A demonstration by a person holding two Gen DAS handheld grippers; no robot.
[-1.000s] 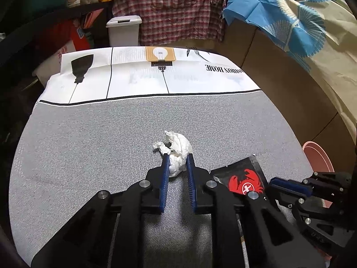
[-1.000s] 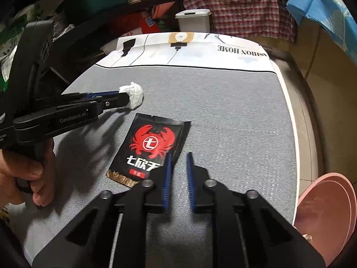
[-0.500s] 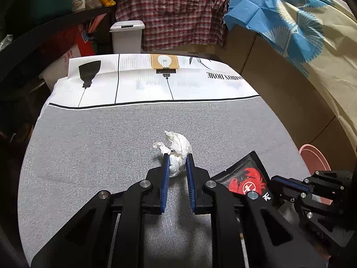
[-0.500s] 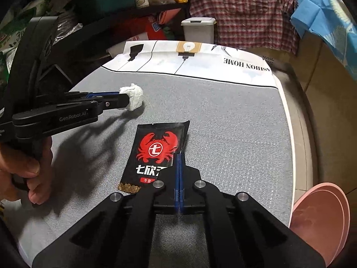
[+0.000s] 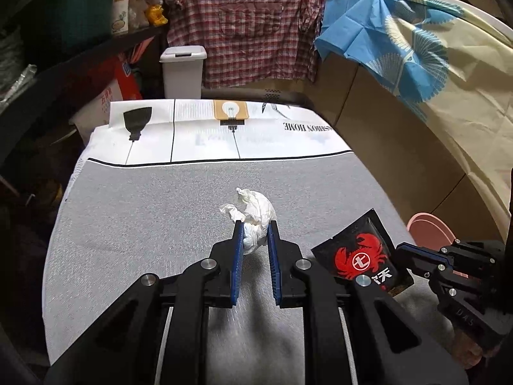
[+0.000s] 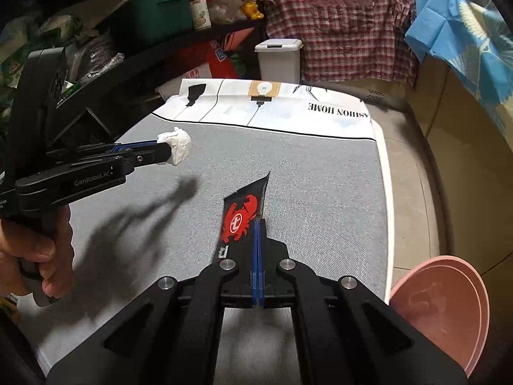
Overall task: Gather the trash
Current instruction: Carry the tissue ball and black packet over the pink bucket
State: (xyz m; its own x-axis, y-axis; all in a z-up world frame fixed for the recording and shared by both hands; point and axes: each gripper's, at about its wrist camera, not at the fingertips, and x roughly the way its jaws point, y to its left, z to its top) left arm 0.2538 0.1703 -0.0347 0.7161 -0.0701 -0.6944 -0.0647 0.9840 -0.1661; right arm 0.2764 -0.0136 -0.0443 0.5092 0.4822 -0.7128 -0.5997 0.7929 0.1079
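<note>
Both pieces picked, held above grey table [image 5: 144,224]. Left gripper [image 5: 253,237] pinching tissue wad [image 5: 256,211]; right gripper [image 6: 258,240] pressed on black crab packet [image 6: 240,215]. Next, probably: carry to pink bin [image 6: 449,304], release over opening.

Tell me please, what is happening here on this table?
A person holds a gripper in each hand and collects trash from a grey-covered table. The left gripper is shut on a crumpled white tissue. The right gripper is shut on a black snack wrapper with a red crab print. Both pieces are lifted off the table. A pink bin stands beside the table, low on the right.
</note>
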